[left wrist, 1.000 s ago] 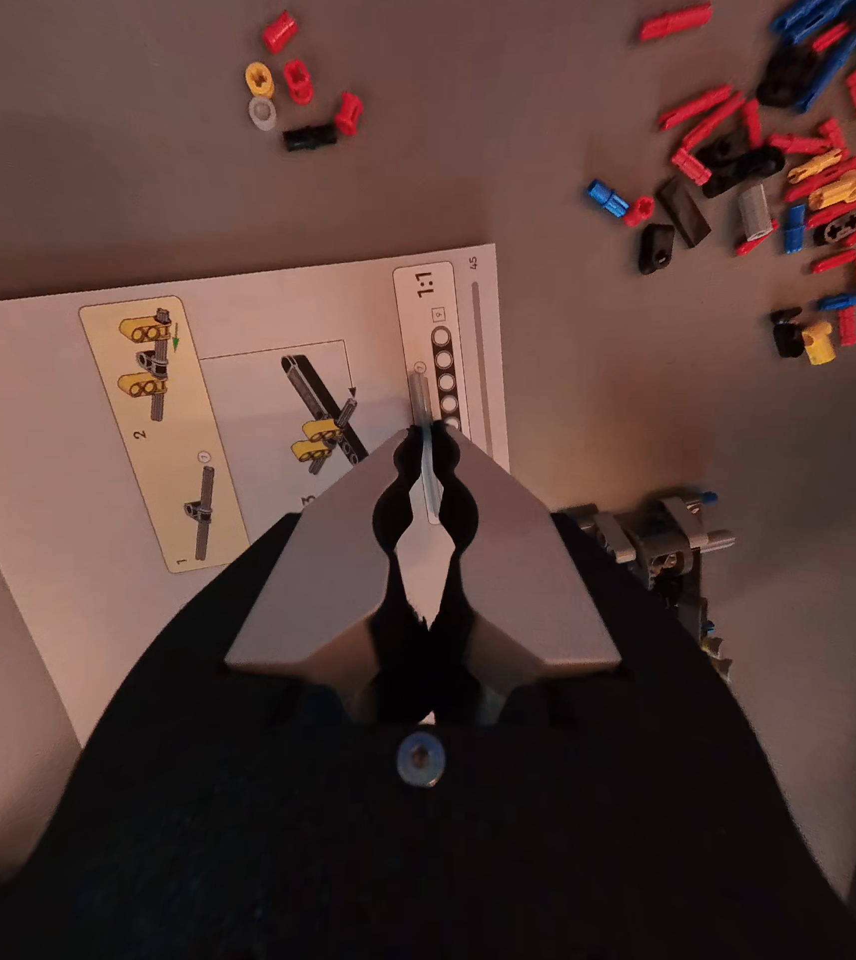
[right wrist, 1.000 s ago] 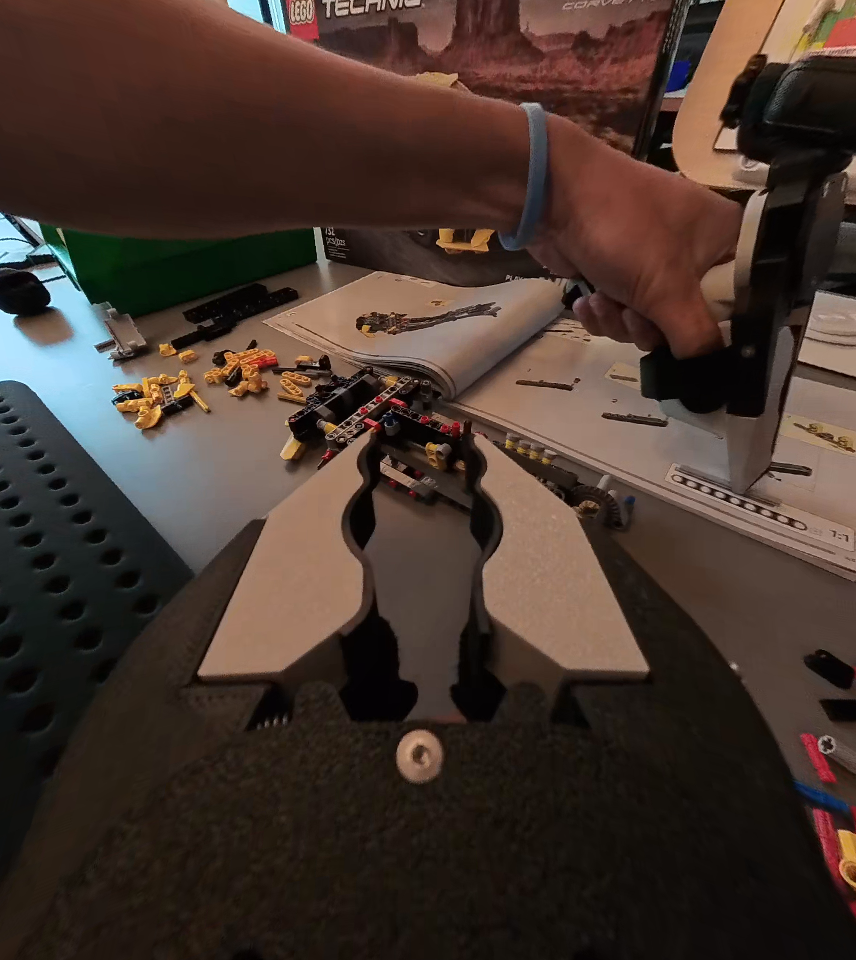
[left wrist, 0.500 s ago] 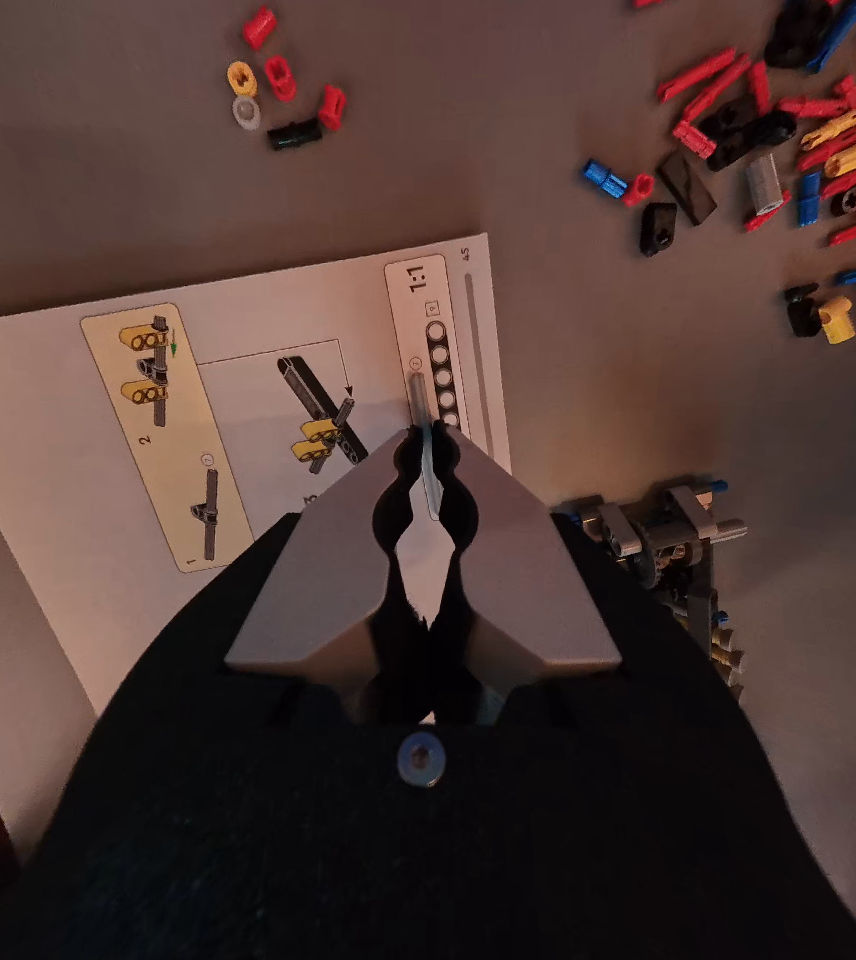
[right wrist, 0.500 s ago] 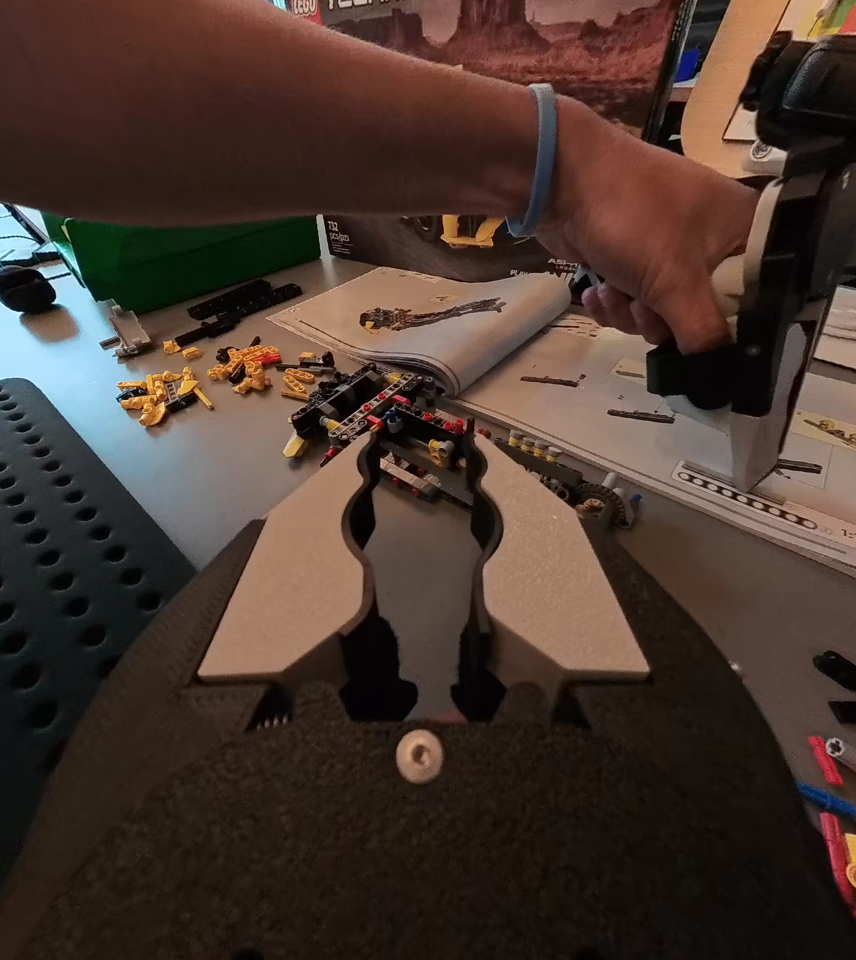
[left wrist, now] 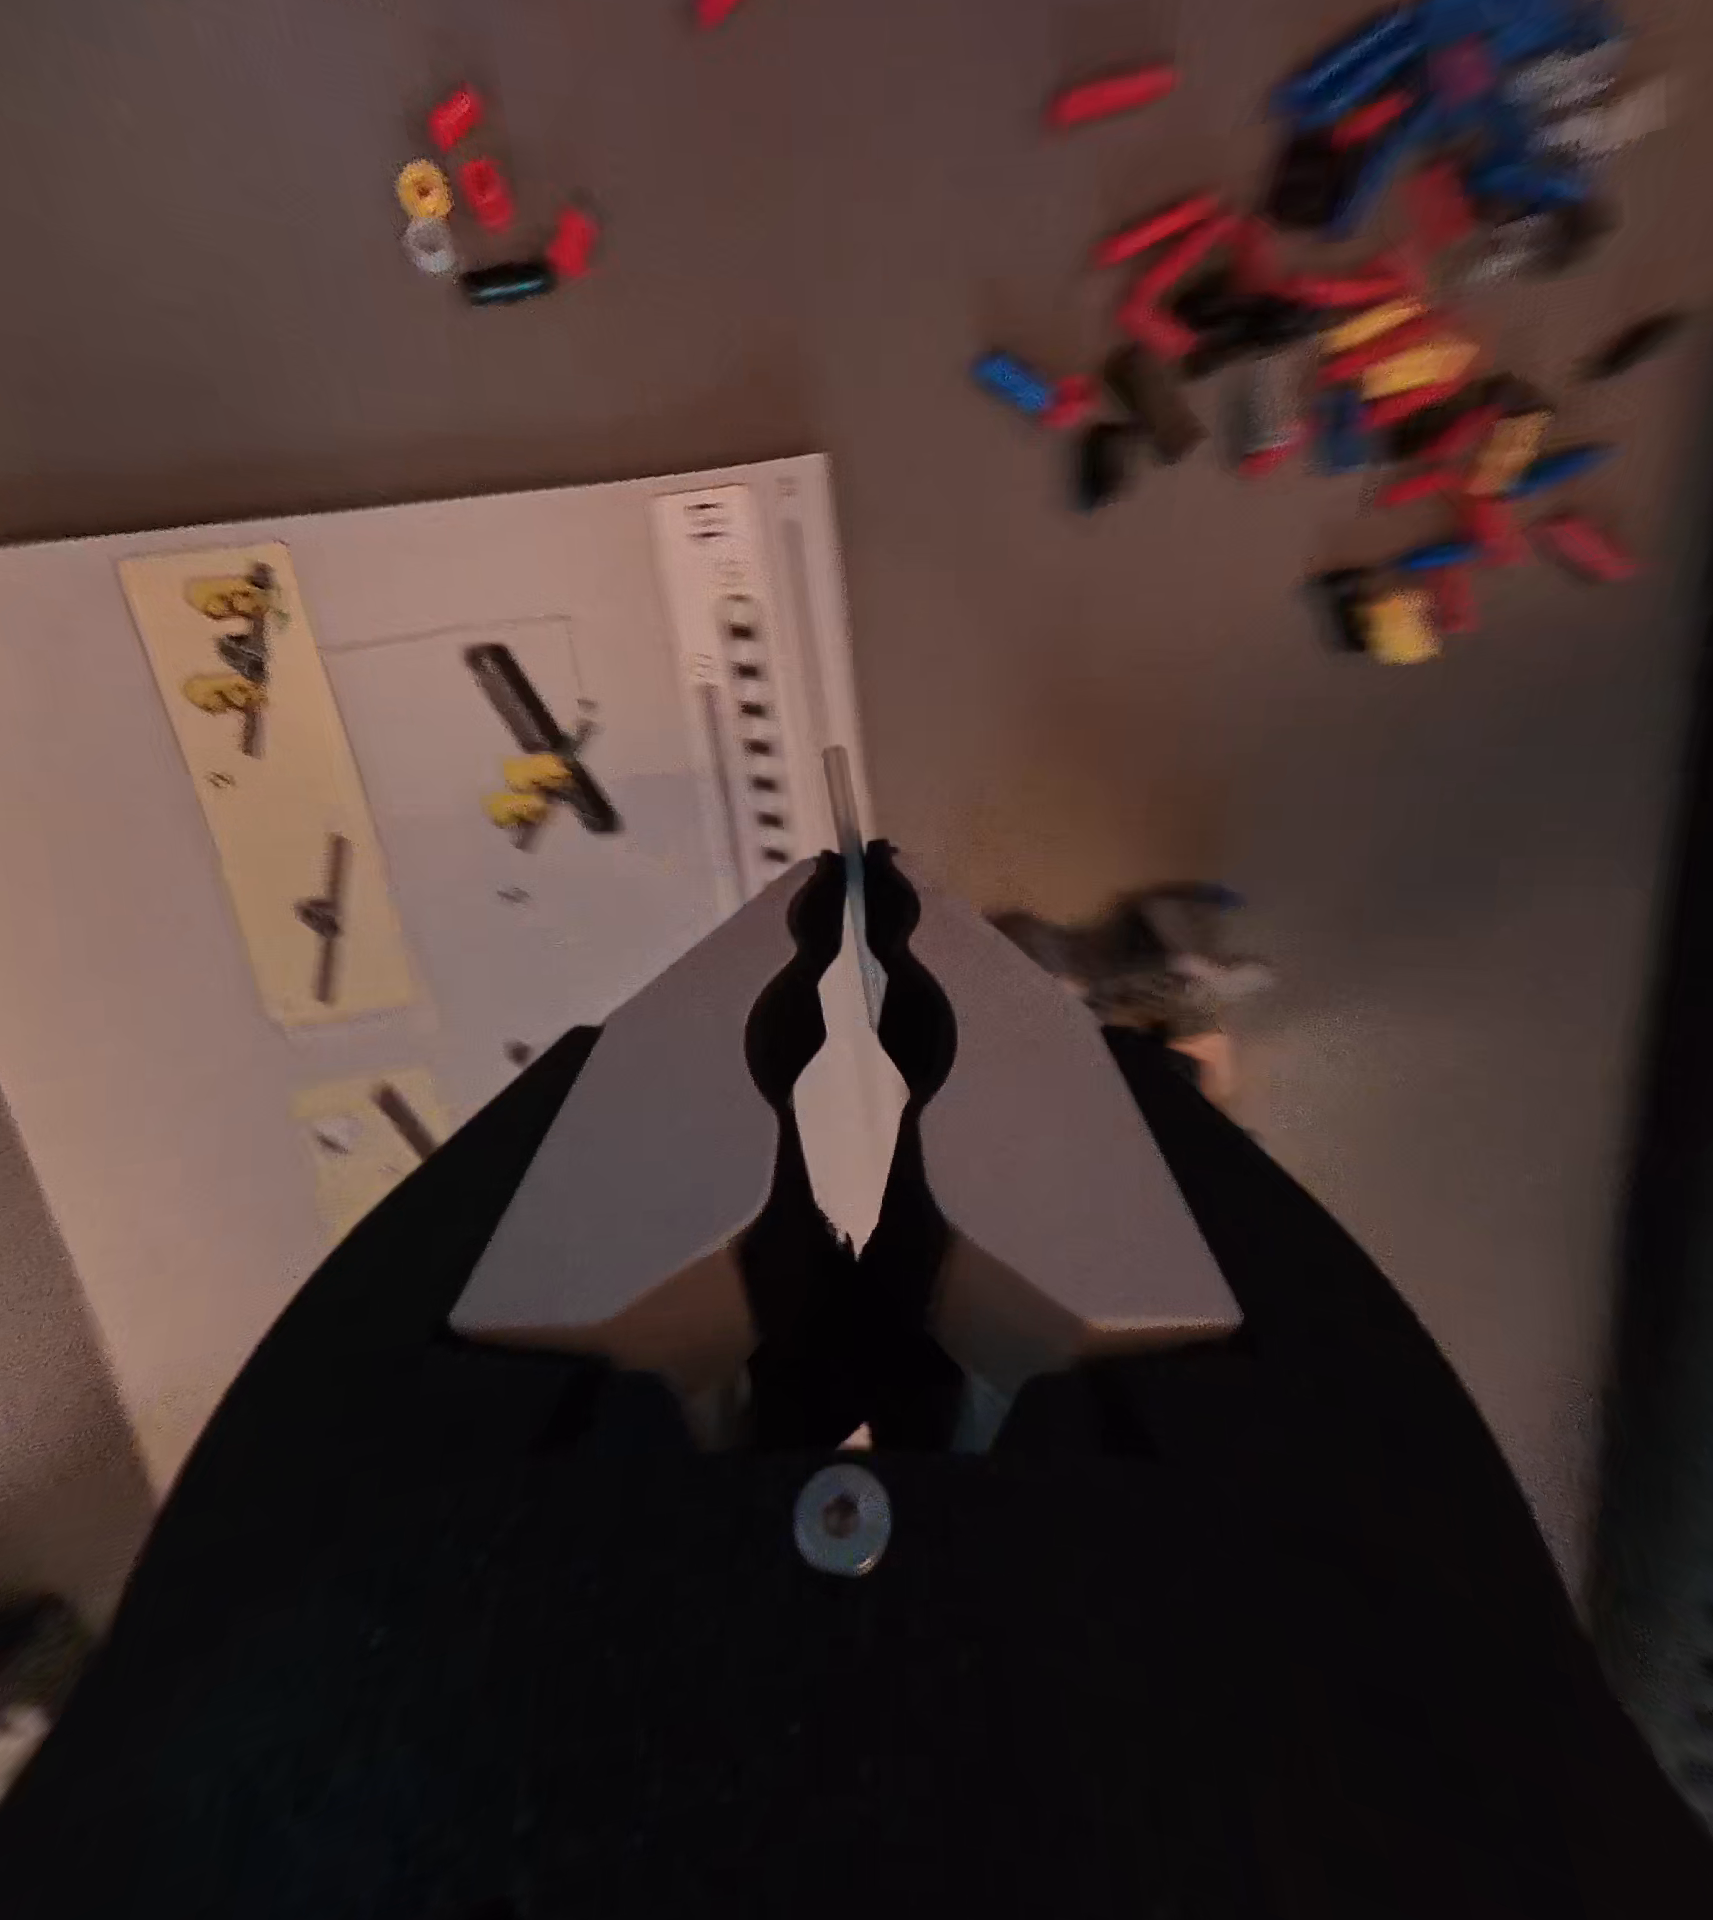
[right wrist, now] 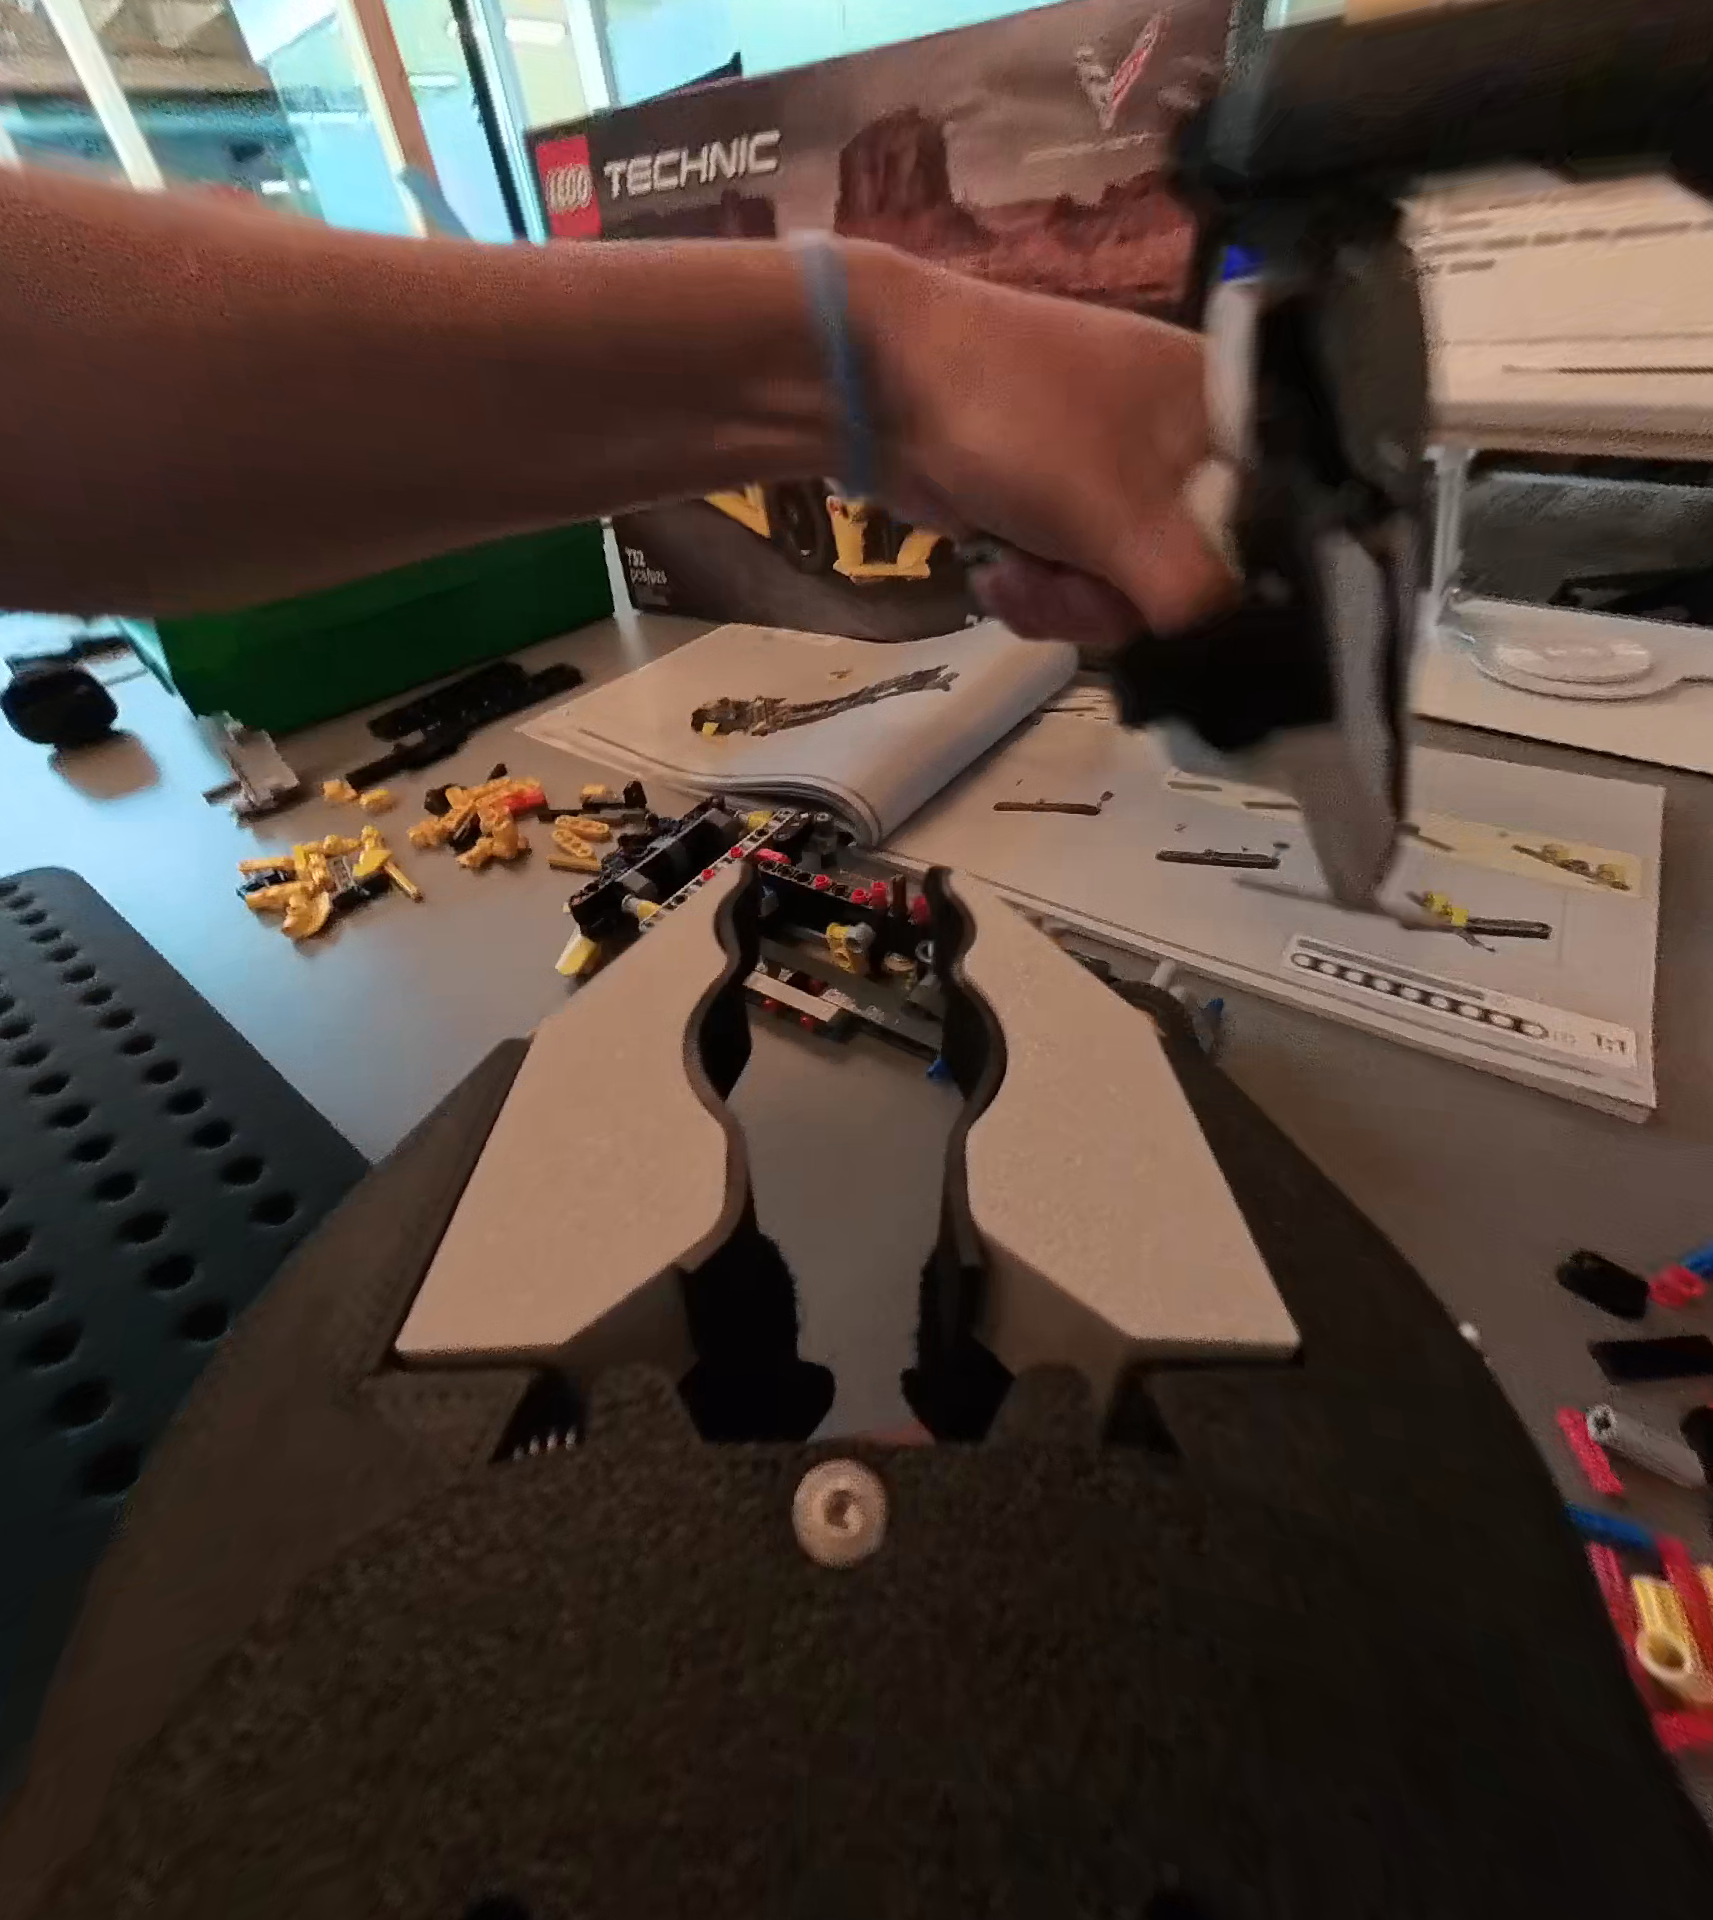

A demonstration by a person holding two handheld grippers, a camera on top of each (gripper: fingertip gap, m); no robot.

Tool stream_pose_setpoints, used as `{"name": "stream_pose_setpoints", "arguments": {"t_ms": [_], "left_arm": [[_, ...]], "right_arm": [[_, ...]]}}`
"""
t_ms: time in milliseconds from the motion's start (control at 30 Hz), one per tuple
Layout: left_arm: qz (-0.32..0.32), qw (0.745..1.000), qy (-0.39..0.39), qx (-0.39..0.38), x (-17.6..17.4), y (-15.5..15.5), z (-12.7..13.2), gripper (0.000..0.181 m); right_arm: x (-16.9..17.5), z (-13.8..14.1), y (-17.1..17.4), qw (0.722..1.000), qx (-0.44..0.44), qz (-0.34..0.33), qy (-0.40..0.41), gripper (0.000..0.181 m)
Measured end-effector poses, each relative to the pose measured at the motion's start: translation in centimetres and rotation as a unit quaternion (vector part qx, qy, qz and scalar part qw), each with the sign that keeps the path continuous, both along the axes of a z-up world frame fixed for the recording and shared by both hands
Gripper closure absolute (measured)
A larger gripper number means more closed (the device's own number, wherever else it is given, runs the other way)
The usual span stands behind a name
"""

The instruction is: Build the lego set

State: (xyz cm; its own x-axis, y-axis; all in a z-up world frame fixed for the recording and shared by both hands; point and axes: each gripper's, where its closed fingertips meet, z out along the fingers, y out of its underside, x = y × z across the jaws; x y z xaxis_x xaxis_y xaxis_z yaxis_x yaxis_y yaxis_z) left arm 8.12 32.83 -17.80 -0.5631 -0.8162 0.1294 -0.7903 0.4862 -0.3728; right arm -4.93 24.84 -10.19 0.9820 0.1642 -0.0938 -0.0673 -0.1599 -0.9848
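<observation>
Axle (left wrist: pixel 839 800), thin and grey, sits pinched at the very tips of the left claw (left wrist: pixel 857 854) above the manual (left wrist: pixel 52 831); a jolt could twist it loose. Right claw (right wrist: pixel 836 904) gapes empty over the chassis (right wrist: pixel 727 862).

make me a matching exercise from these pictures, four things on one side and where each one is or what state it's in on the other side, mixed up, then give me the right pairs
Things
1. grey axle
2. right gripper
3. instruction booklet
4. yellow pieces

Places or states
A. lying open on the table, under the left gripper
B. jaws apart, nothing between them
C. loose pile on the table near the green box
D. pinched between closed jaws, tip sticking out

Pairs: 1-D, 2-B, 3-A, 4-C
</observation>
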Motion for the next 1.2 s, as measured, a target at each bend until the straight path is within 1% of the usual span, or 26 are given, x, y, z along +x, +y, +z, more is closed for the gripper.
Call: {"name": "stream_pose_setpoints", "arguments": {"t_ms": [67,100,133,167,233,300,367,533,800,967,1000,1067,1133,1200], "left_arm": [[0.009,0.999,-0.031,-0.040,-3.9,-1.8,3.1,0.180],[0.017,0.997,-0.041,-0.056,-6.3,-2.7,4.0,0.180],[0.022,0.997,-0.047,-0.065,-8.9,-3.6,4.2,0.179],[0.026,0.996,-0.045,-0.067,-11.4,-4.6,3.7,0.179],[0.044,0.997,-0.032,-0.061,-15.3,-6.0,1.6,0.179],[0.066,0.996,-0.032,-0.052,-17.2,-6.8,-0.1,0.179],[0.088,0.994,-0.045,-0.052,-17.7,-7.4,-0.7,0.179],[0.069,0.997,-0.038,-0.026,-18.7,-8.7,-2.0,0.179],[0.060,0.996,-0.042,0.051,-18.4,-7.8,-3.7,0.178],[0.089,0.993,-0.068,0.042,-18.2,-7.6,-3.8,0.176],[0.099,0.991,-0.076,0.041,-18.2,-7.4,-3.7,0.172],[0.130,0.987,-0.091,0.029,-19.1,-6.7,-2.7,0.149],[0.186,0.975,-0.120,0.011,-21.1,-5.1,-0.9,0.144],[0.277,0.948,-0.154,0.001,-24.4,-2.0,1.2,0.144]], "right_arm": [[0.8,0.4,-0.8,1.000,0.010,-0.013,0.019,0.150],[1.6,0.7,-1.1,0.999,0.018,-0.028,0.026,0.151],[2.4,1.0,-1.3,0.998,0.026,-0.042,0.036,0.151],[3.2,1.2,-1.4,0.997,0.032,-0.054,0.050,0.152],[4.1,1.1,-1.2,0.994,0.033,-0.063,0.078,0.152],[4.3,0.5,-0.8,0.993,0.019,-0.055,0.099,0.151],[4.2,0.2,-0.6,0.993,0.009,-0.052,0.103,0.150],[4.3,0.2,-0.7,0.994,0.010,-0.064,0.084,0.151],[4.0,-0.1,-0.6,0.995,0.002,-0.062,0.073,0.151],[3.9,-0.2,-0.5,0.996,-0.002,-0.057,0.074,0.151],[3.9,-0.2,-0.5,0.995,-0.002,-0.056,0.077,0.151],[3.9,-0.2,-0.6,0.995,-0.001,-0.053,0.083,0.151],[4.0,-0.1,-0.6,0.995,0.002,-0.052,0.089,0.151],[4.1,-0.1,-0.6,0.994,0.003,-0.052,0.096,0.151]]}}
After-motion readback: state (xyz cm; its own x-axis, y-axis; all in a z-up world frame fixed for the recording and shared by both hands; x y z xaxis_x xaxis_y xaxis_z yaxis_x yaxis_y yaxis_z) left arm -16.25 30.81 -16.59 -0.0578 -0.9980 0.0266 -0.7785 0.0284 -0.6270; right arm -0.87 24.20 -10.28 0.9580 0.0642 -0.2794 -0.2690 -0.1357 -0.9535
